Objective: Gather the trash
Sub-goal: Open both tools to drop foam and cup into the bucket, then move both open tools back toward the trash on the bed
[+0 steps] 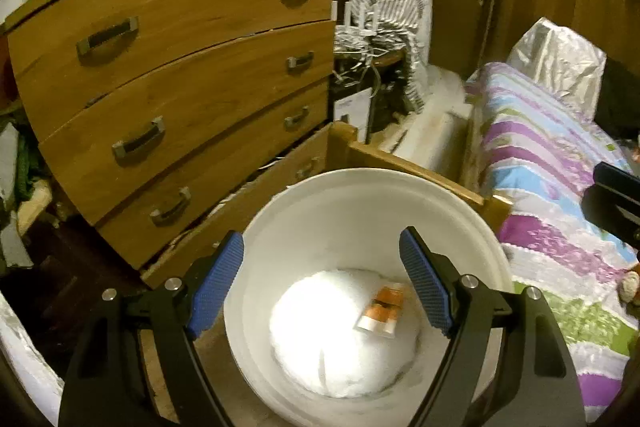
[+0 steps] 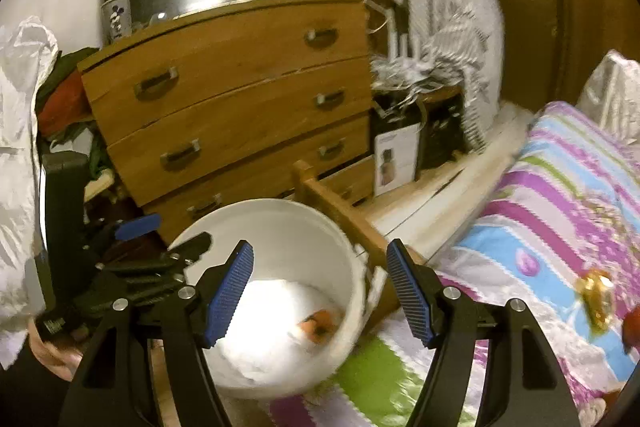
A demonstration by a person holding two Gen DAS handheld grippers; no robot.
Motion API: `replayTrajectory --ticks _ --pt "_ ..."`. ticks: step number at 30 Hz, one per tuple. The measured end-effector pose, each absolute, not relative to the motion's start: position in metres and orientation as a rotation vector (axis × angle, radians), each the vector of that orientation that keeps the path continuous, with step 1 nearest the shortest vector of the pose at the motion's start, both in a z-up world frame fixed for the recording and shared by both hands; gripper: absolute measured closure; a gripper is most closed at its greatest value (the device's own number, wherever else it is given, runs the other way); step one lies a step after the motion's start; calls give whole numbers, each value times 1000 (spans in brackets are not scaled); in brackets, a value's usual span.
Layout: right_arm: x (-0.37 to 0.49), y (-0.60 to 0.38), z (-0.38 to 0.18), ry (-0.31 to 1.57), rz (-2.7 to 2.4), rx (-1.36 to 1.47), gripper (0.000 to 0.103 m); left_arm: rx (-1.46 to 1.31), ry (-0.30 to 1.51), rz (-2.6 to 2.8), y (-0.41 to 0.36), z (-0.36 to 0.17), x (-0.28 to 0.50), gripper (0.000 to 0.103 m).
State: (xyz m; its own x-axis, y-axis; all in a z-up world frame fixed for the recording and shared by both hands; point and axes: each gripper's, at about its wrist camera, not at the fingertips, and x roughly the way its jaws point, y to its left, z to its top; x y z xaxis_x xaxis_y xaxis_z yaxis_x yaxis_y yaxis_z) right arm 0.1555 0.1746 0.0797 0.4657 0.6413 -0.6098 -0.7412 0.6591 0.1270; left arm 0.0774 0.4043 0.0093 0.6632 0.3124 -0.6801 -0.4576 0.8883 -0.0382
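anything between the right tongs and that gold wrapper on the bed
Nothing visible. The right tongs are open and empty over the white plastic bucket, and the crumpled gold wrapper lies exposed on the striped quilt off to their right, with only bare bedding between.

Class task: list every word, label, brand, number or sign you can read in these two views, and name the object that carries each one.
No text can be read with certainty.
Mickey Mouse cup on the dresser: a cartoon picture, no words legible.
White box beside the dresser: small print too blurred.
Orange wrapper in the white bucket: print too blurred.
Left hand-held gripper, white lettering on its body: too small.
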Motion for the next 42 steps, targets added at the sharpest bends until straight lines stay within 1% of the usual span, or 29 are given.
replayTrajectory --ticks 5,7,9,13,16,17,21,23,26,28,30,35,39,42 --pt "126 124 85 569 792 -136 33 -213 610 293 393 23 52 26" --pt "113 96 85 537 765 -119 31 -191 576 267 382 26 43 23" --pt "102 67 84 515 732 -100 27 -199 557 237 369 26 38 23" --pt "78 7 72 494 639 -96 22 -221 566 183 336 22 39 23" --pt "60 -38 61 487 553 -117 16 -233 591 108 303 15 44 18" --pt "55 -52 57 493 525 -118 15 -239 601 77 290 12 45 17" --pt "46 -119 37 556 414 -73 13 -262 650 -44 239 -9 51 16" --pt "40 -162 21 588 329 -44 12 -253 705 -90 212 -26 56 16" --pt "30 -227 0 622 192 18 12 -170 811 -166 167 -49 66 16" --pt "31 -266 -13 646 123 69 12 -131 854 -186 144 -55 71 5" --pt "33 -300 -26 672 74 127 12 -88 851 -195 125 -55 75 5" --pt "51 -351 -51 690 61 289 12 100 797 -243 64 -40 101 5" --pt "82 -341 -62 710 99 282 12 246 698 -341 22 -19 130 5" --pt "104 -336 -72 739 117 301 12 409 620 -460 -13 -11 154 5"
